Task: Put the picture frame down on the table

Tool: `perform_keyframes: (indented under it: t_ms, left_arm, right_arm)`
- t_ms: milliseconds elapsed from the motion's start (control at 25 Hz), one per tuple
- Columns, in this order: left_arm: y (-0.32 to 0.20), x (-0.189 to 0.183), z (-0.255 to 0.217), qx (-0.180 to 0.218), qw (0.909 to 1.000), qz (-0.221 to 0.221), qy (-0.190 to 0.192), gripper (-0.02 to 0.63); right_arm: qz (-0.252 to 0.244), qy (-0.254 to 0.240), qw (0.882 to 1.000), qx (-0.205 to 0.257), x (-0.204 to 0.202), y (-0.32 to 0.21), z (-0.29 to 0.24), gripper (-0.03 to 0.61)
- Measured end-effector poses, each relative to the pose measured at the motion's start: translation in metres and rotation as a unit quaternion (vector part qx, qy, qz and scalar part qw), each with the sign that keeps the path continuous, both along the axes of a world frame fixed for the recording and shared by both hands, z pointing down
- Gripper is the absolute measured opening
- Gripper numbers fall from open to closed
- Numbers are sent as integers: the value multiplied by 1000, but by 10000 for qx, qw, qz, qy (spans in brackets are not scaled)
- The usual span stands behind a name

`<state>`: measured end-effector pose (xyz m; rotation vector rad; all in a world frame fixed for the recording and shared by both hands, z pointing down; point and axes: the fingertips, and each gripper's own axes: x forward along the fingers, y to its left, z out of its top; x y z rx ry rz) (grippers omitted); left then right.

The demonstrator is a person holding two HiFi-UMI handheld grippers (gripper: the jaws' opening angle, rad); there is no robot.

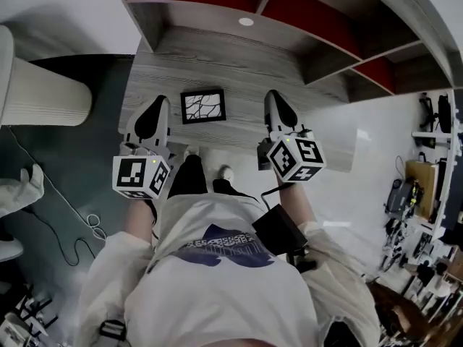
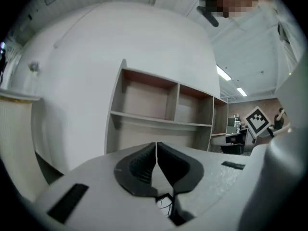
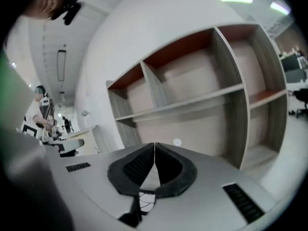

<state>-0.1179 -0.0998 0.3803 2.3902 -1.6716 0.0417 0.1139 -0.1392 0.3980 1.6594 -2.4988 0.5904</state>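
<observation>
White T-shirt point(image 1: 231, 280) with a dark print fills the near edge of the head view. A black box point(image 1: 278, 230) with a cable hangs at the person's waist.

Just beyond it, the left gripper point(image 1: 158, 105) and the right gripper point(image 1: 277, 100) point forward over the near edge of the grey wood-grain tabletop point(image 1: 217, 63). In its own view each gripper, left point(image 2: 156, 148) and right point(image 3: 154, 148), has its dark jaws pressed together on nothing and looks up at the shelves, not at the work.

The black picture frame with a white crackle print point(image 1: 202, 105) sits on the tabletop between the two grippers, touching neither. Whether it lies flat or leans upright cannot be told.

The placing looks already done. If the frame has to be laid flat, the jaws would need spreading first, then a light pinch on one side rail and a slow lowering of the far edge, so the frame does not slap down.

Nothing crowds the frame. A small white round disc point(image 1: 246, 22) lies well beyond it, under the grey shelf unit with red backs point(image 1: 311, 24). To the left, off the tabletop, stands a white ribbed cylinder point(image 1: 43, 92).
</observation>
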Motion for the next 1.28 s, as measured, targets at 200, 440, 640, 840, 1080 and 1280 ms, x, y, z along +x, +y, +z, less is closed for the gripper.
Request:
perform_keyframes:
  t_ms: [200,440,640,840,1080,1280]
  left_arm:
    - [34,12,-29,568,9965,-604,-101,9]
    - [60,17,-35,920,9859,-1192,-727,8]
    - [60,22,-59,1337,9741,-1366,-1207,8]
    - [56,22,-73,1527,9739,-1121,-1248,8]
    - [50,9,-79,1621,9737,-976,-1269,8]
    - [50,7,-80,1647,9743,-920,-1231,8]
  right_arm:
    - [-381,869,9898,1067,-9,22,-43,-2]
    - [-747,1380,9681,1955,-26,43,-65,-2]
    - [-764,1341,9635,2188,-34,54,-74,-2]
    - [-662,1389,9602,2331,-46,61,-83,-2]
    - [-555,1345,9555,2565,-64,66,-90,-2]
    - [-451,1383,9579,2477,-63,69,-85,-2]
